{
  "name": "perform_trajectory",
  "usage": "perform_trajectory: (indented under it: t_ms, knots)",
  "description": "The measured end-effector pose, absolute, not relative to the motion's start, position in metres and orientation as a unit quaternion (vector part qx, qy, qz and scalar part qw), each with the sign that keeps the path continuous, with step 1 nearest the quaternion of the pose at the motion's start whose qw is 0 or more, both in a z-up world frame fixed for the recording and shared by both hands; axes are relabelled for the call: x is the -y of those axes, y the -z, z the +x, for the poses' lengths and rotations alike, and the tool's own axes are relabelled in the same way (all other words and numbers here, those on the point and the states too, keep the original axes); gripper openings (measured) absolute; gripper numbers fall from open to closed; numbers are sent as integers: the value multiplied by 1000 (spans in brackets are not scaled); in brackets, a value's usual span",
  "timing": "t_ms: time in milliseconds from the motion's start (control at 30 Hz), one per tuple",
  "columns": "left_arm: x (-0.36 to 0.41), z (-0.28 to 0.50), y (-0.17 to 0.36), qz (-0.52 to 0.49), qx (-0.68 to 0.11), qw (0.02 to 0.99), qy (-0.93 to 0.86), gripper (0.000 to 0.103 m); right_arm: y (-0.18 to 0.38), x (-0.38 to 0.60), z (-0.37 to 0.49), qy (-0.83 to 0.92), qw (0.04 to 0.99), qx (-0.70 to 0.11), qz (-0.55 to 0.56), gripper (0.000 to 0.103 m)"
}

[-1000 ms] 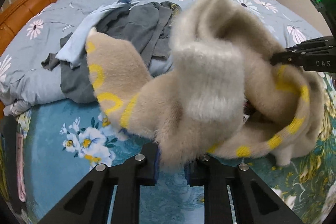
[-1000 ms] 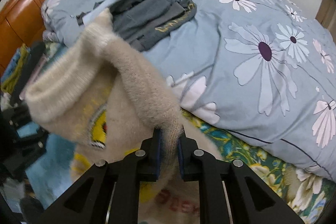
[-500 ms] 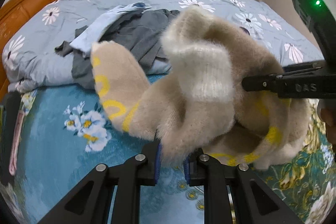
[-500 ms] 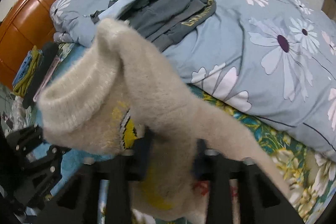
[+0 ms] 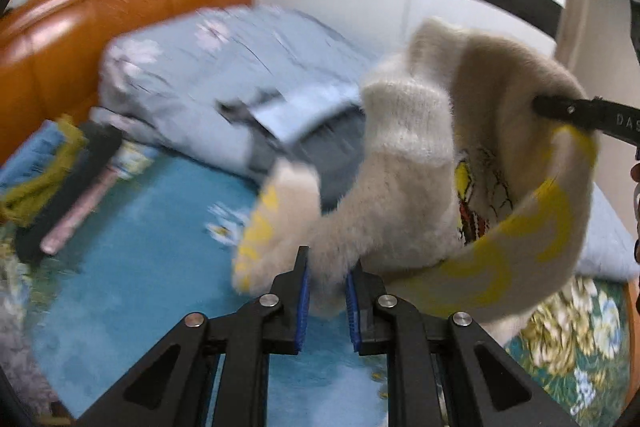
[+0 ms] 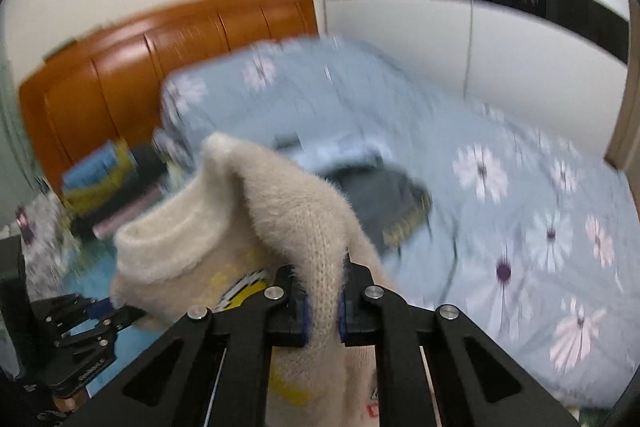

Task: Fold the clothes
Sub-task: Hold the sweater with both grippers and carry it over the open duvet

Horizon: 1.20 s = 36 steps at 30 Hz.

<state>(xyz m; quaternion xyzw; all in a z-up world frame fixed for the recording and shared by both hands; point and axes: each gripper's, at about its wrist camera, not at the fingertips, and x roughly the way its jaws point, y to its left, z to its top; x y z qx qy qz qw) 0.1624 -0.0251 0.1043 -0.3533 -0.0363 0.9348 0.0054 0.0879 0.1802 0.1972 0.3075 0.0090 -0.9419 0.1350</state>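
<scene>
A fluffy cream sweater (image 5: 404,163) with yellow markings and a printed front hangs in the air above the bed, held by both grippers. My left gripper (image 5: 326,291) is shut on a lower fold of it. My right gripper (image 6: 322,297) is shut on a knitted edge of the sweater (image 6: 288,223). In the left wrist view the right gripper's black finger (image 5: 580,113) pokes in from the right edge into the sweater. In the right wrist view the left gripper (image 6: 88,323) shows at the lower left, under the sweater.
A pile of grey and light blue clothes (image 5: 304,131) lies on a folded blue floral duvet (image 6: 500,187). The bed has a turquoise floral sheet (image 5: 140,267) and an orange wooden headboard (image 5: 80,39). Folded blue and yellow items and a dark roll (image 5: 60,179) lie near the headboard.
Both grippers have lifted the sweater higher and tilted upwards, so the wall and headboard now fill the background. The sweater hangs more stretched between them. The frames are motion-blurred.
</scene>
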Motion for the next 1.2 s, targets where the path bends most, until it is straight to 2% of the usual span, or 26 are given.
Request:
perform_trajectory:
  t_ms: [233, 600, 800, 900, 967, 1067, 1200]
  knots:
    - [61, 223, -177, -269, 37, -47, -961, 17, -236, -177, 116, 952, 177, 3, 249, 9]
    - [42, 338, -231, -205, 44, -53, -976, 17, -287, -172, 161, 955, 241, 6, 173, 9]
    - [59, 355, -252, -195, 72, -59, -976, 17, -307, -142, 154, 952, 264, -24, 154, 9]
    - [84, 336, -235, -228, 87, -95, -965, 16, -286, -88, 120, 937, 278, -54, 205, 9]
    - [104, 322, -213, -254, 101, -123, -954, 10, -254, -47, 97, 922, 285, -86, 248, 9]
    - [140, 298, -161, -307, 128, -151, -931, 10, -181, 7, 60, 890, 288, -135, 326, 9]
    - [195, 282, -70, -393, 226, -175, -874, 9, -70, 66, 19, 840, 282, -184, 426, 9]
